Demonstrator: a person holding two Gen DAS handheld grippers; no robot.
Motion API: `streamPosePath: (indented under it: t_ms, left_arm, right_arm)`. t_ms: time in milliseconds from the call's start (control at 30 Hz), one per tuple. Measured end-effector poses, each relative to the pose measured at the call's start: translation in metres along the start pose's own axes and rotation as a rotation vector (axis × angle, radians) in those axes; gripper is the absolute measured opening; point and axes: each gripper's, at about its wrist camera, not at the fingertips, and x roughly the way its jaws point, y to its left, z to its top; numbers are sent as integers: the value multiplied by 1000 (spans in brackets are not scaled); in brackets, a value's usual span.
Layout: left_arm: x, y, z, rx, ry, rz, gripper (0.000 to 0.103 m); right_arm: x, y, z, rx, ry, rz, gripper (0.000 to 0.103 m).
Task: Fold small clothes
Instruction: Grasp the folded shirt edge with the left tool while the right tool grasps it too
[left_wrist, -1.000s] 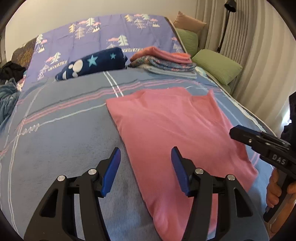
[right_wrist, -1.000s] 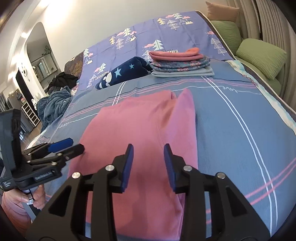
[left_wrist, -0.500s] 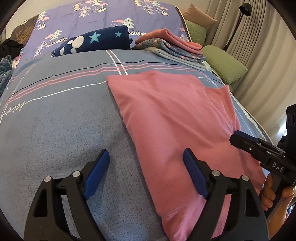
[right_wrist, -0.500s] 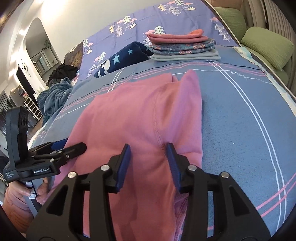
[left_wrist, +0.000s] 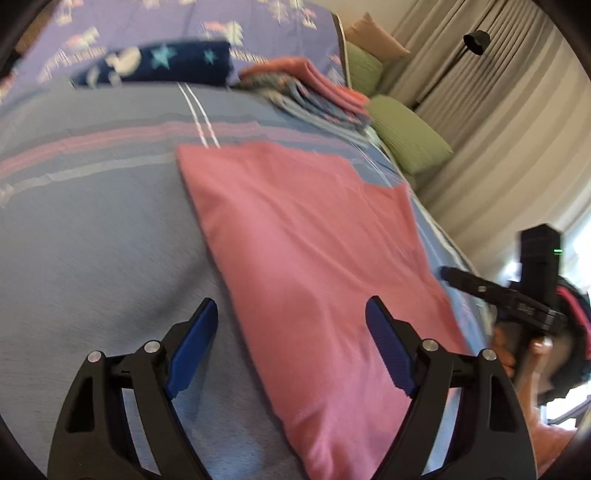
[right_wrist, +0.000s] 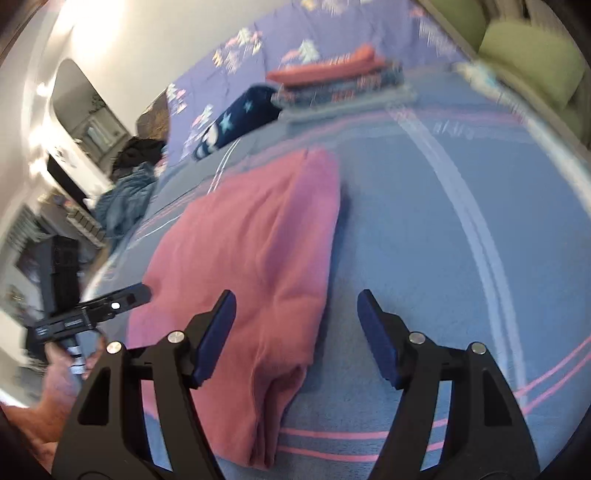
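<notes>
A pink garment (left_wrist: 306, 240) lies flat on the blue-grey striped bedspread (left_wrist: 92, 240). Its near left edge runs between the jaws of my left gripper (left_wrist: 291, 306), which stands wide open above the cloth without pressing on it. In the right wrist view the garment (right_wrist: 251, 243) shows its folded right edge. That edge lies between the jaws of my right gripper (right_wrist: 295, 295), which are opening; neither pad presses on it. Each view shows the other gripper held by a hand: the right gripper (left_wrist: 480, 288) off the garment's right side, the left gripper (right_wrist: 110, 302) at its left side.
A stack of folded clothes (left_wrist: 314, 88) and a navy star-patterned roll (left_wrist: 159, 64) sit at the far end of the bed. Green pillows (left_wrist: 406, 140) and curtains (left_wrist: 498, 129) line the right side. A heap of dark and blue clothes (right_wrist: 129, 177) lies at the left.
Both grippers opened wider and tipped down closer to the garment. The right gripper moved toward the garment's right edge, which now lies between its jaws.
</notes>
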Motion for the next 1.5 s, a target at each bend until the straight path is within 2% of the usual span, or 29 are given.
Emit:
streamPosePath:
  t_ms: [67, 200, 467, 600, 1000, 1167, 1367, 1433, 1500]
  left_arm:
    - [5, 0, 1, 13, 13, -17, 83]
    - [14, -2, 6, 35, 29, -27, 83]
    - [30, 3, 21, 20, 34, -70, 84]
    - [34, 6, 27, 18, 35, -88, 84]
    - [53, 1, 48, 88, 36, -69, 84]
    - [57, 3, 51, 112, 37, -61, 75]
    - [59, 4, 54, 126, 38, -28, 61]
    - [58, 2, 54, 139, 38, -8, 55]
    - [58, 0, 55, 151, 35, 8, 44]
  right_arm:
    - [7, -7, -1, 22, 35, 57, 71]
    - [13, -7, 6, -9, 57, 95, 73]
    - [31, -15, 30, 19, 86, 200, 74]
    - [43, -9, 42, -14, 93, 194, 74]
    - [65, 3, 60, -92, 100, 185, 74]
    - [71, 14, 61, -168, 92, 155, 74]
    - [71, 20, 60, -212, 87, 100, 63]
    - [71, 18, 60, -207, 85, 91, 50]
    - [71, 18, 61, -202, 82, 83, 39]
